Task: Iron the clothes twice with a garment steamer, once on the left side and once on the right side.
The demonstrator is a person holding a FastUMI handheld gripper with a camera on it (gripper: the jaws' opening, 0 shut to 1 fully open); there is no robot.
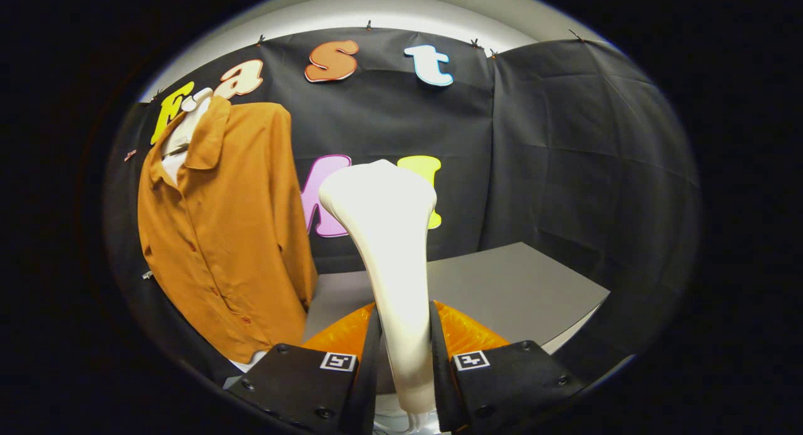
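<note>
Gripper: your two-finger gripper (404, 359) is closed on the glossy white plastic garment steamer (389, 259), one finger pressing each side of its narrow handle.

Fingers: they stand narrow and parallel, with the handle filling the space between them; each carries a small square black-and-white marker (471, 359) on its upper face.

Steamer: you hold it upright, its handle rising from between the fingers and flaring into a broad, rounded head that leans slightly toward the shirt. Its lower end runs down past the fingers; what lies below it cannot be told.

Shirt: the rust-orange, long-sleeved button-up shirt (226, 234) hangs to the left of the steamer, on a pale hanger form (185, 127) against the black cloth wall (564, 152). The collar is open, the button placket runs down the front, and the near sleeve hangs straight beside the steamer head. A gap separates steamer and fabric; they are near but not touching.

Table: a flat grey tabletop (521, 290) lies beyond the fingers and to the right, reaching back to the cloth wall.

Orange object: a shiny, crinkled orange material (467, 338) sits just ahead of the fingers on both sides of the handle; you cannot tell what it is.
</note>
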